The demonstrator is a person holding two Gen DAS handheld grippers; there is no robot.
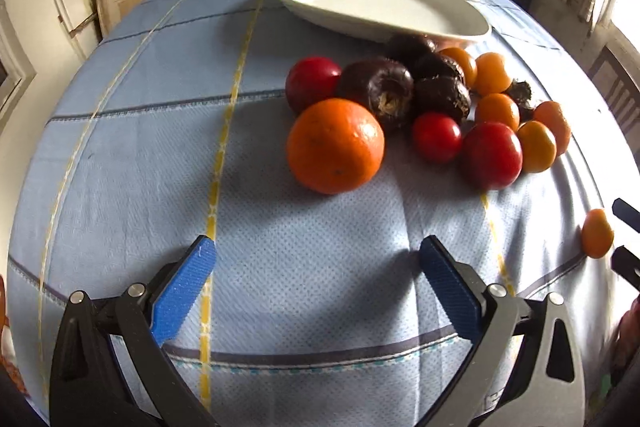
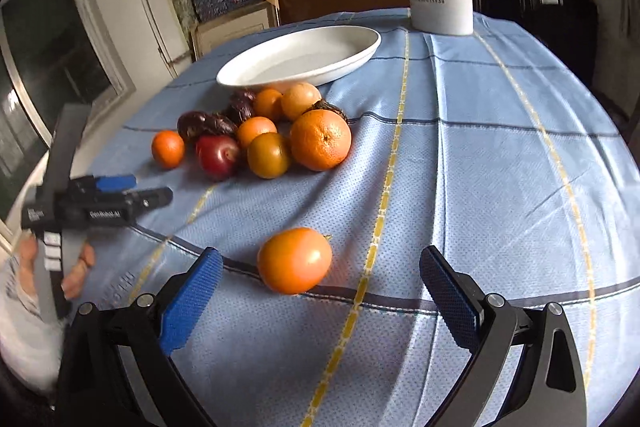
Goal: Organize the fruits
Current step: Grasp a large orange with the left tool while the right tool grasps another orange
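Both grippers [image 1: 316,267] [image 2: 320,279] gape apart over bare tablecloth [image 1: 120,147], fruit pile [image 1: 400,107] beyond.

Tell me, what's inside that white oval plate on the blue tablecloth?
The white oval plate looks bare; no fruit shows in it. The fruit pile lies on the blue checked tablecloth just in front. Its near rim hides a strip of the plate's floor in both views.
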